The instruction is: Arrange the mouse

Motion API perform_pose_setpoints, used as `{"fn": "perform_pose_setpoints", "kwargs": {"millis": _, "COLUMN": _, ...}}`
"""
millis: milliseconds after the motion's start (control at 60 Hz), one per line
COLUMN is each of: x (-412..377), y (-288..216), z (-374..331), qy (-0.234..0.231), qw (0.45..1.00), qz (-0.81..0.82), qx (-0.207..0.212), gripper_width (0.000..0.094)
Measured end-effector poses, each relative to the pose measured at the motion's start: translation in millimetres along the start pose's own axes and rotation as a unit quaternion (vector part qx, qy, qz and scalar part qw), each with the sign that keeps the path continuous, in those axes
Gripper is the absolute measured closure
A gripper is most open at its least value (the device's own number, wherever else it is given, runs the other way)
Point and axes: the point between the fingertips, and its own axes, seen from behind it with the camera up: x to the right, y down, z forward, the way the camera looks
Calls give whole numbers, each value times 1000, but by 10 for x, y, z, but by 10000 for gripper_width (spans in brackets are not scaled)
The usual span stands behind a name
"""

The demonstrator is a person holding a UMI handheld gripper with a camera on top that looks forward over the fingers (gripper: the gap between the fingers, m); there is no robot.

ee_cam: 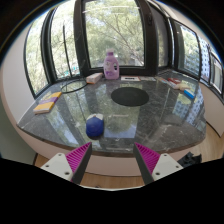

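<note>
A blue mouse (95, 125) lies on the grey stone table (60, 125), near its front edge and a little left of centre. A round dark mouse pad (129, 96) lies further back, to the right of the mouse. My gripper (113, 160) is open and empty, its pink pads (78, 158) set wide apart. The fingers hover at the table's front edge, with the mouse just beyond them and nearer the left finger.
A jar with a pink lid (111, 65) stands at the back by the windows. A flat box (94, 77) lies left of it. A yellow item (46, 104) lies at the far left, coloured items (186, 94) at the right. Wooden floor (112, 170) shows below the table edge.
</note>
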Motion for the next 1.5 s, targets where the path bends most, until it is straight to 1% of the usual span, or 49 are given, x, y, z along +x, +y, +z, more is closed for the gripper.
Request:
{"fn": "perform_pose_setpoints", "kwargs": {"millis": 100, "x": -377, "y": -187, "z": 478, "qy": -4, "qw": 1000, "qz": -8, "qx": 13, "gripper_width": 82}}
{"fn": "perform_pose_setpoints", "kwargs": {"millis": 167, "x": -535, "y": -329, "z": 798, "qy": 7, "qw": 1000, "qz": -14, "qx": 22, "gripper_width": 84}}
{"fn": "perform_pose_setpoints", "kwargs": {"millis": 233, "x": -579, "y": -395, "z": 1085, "qy": 19, "qw": 999, "qz": -19, "qx": 21, "gripper_width": 104}}
{"fn": "perform_pose_setpoints", "kwargs": {"millis": 283, "x": -612, "y": -424, "z": 1251, "qy": 25, "qw": 999, "qz": -18, "qx": 18, "gripper_width": 151}}
{"fn": "perform_pose_setpoints", "kwargs": {"millis": 383, "x": -585, "y": -410, "z": 1434, "qy": 37, "qw": 999, "qz": -23, "qx": 8, "gripper_width": 280}}
{"fn": "perform_pose_setpoints", "kwargs": {"millis": 400, "x": -595, "y": -436, "z": 1458, "qy": 40, "qw": 999, "qz": -25, "qx": 14, "gripper_width": 308}}
{"fn": "perform_pose_setpoints", "kwargs": {"millis": 450, "x": -632, "y": -444, "z": 1477, "qy": 38, "qw": 999, "qz": -28, "qx": 13, "gripper_width": 419}}
{"fn": "perform_pose_setpoints", "kwargs": {"millis": 483, "x": -636, "y": -447, "z": 1473, "qy": 39, "qw": 999, "qz": -24, "qx": 14, "gripper_width": 426}}
{"fn": "perform_pose_setpoints", "kwargs": {"millis": 567, "x": -624, "y": -448, "z": 1470, "qy": 46, "qw": 999, "qz": -20, "qx": 20, "gripper_width": 487}}
{"fn": "perform_pose_setpoints", "kwargs": {"millis": 667, "x": -637, "y": -461, "z": 1471, "qy": 53, "qw": 998, "qz": -30, "qx": 15, "gripper_width": 558}}
{"fn": "perform_pose_setpoints", "kwargs": {"millis": 717, "x": -656, "y": -465, "z": 1479, "qy": 51, "qw": 998, "qz": -23, "qx": 12, "gripper_width": 564}}
{"fn": "perform_pose_setpoints", "kwargs": {"millis": 733, "x": -669, "y": -467, "z": 1483, "qy": 49, "qw": 998, "qz": -22, "qx": 11, "gripper_width": 591}}
{"fn": "perform_pose_setpoints", "kwargs": {"millis": 767, "x": -686, "y": -484, "z": 1487, "qy": 47, "qw": 999, "qz": -20, "qx": 10, "gripper_width": 595}}
{"fn": "perform_pose_setpoints", "kwargs": {"millis": 817, "x": -707, "y": -578, "z": 1466, "qy": 47, "qw": 999, "qz": -19, "qx": 20, "gripper_width": 596}}
{"fn": "perform_pose_setpoints", "kwargs": {"millis": 850, "x": -789, "y": -623, "z": 1455, "qy": 35, "qw": 999, "qz": -34, "qx": 15, "gripper_width": 596}}
{"fn": "perform_pose_setpoints", "kwargs": {"millis": 950, "x": -1037, "y": -1193, "z": 1258, "qy": -3, "qw": 997, "qz": -39, "qx": 61, "gripper_width": 594}}
{"fn": "perform_pose_setpoints", "kwargs": {"millis": 1033, "x": -1190, "y": -1917, "z": 1023, "qy": -33, "qw": 990, "qz": -52, "qx": 124, "gripper_width": 596}}
{"fn": "perform_pose_setpoints", "kwargs": {"millis": 1100, "x": -1209, "y": -2592, "z": 790, "qy": -48, "qw": 981, "qz": -53, "qx": 183, "gripper_width": 595}}
{"fn": "perform_pose_setpoints", "kwargs": {"millis": 1183, "x": -1017, "y": -3308, "z": 578, "qy": -52, "qw": 968, "qz": -42, "qx": 240, "gripper_width": 597}}
{"fn": "perform_pose_setpoints", "kwargs": {"millis": 1233, "x": -802, "y": -3598, "z": 545, "qy": -49, "qw": 964, "qz": -32, "qx": 260, "gripper_width": 598}}
{"fn": "perform_pose_setpoints", "kwargs": {"millis": 1283, "x": -525, "y": -3762, "z": 612, "qy": -36, "qw": 962, "qz": -23, "qx": 270, "gripper_width": 599}}
{"fn": "perform_pose_setpoints", "kwargs": {"millis": 1333, "x": -243, "y": -3827, "z": 848, "qy": -15, "qw": 965, "qz": -19, "qx": 261, "gripper_width": 599}}
{"fn": "perform_pose_setpoints", "kwargs": {"millis": 1367, "x": -21, "y": -3734, "z": 1042, "qy": -4, "qw": 968, "qz": -13, "qx": 249, "gripper_width": 598}}
{"fn": "perform_pose_setpoints", "kwargs": {"millis": 1450, "x": 369, "y": -3410, "z": 1647, "qy": 13, "qw": 981, "qz": 12, "qx": 193, "gripper_width": 597}}
{"fn": "perform_pose_setpoints", "kwargs": {"millis": 1467, "x": 473, "y": -3220, "z": 1802, "qy": 18, "qw": 983, "qz": 12, "qx": 182, "gripper_width": 595}}
{"fn": "perform_pose_setpoints", "kwargs": {"millis": 1500, "x": 587, "y": -3099, "z": 1978, "qy": 33, "qw": 988, "qz": 9, "qx": 150, "gripper_width": 596}}
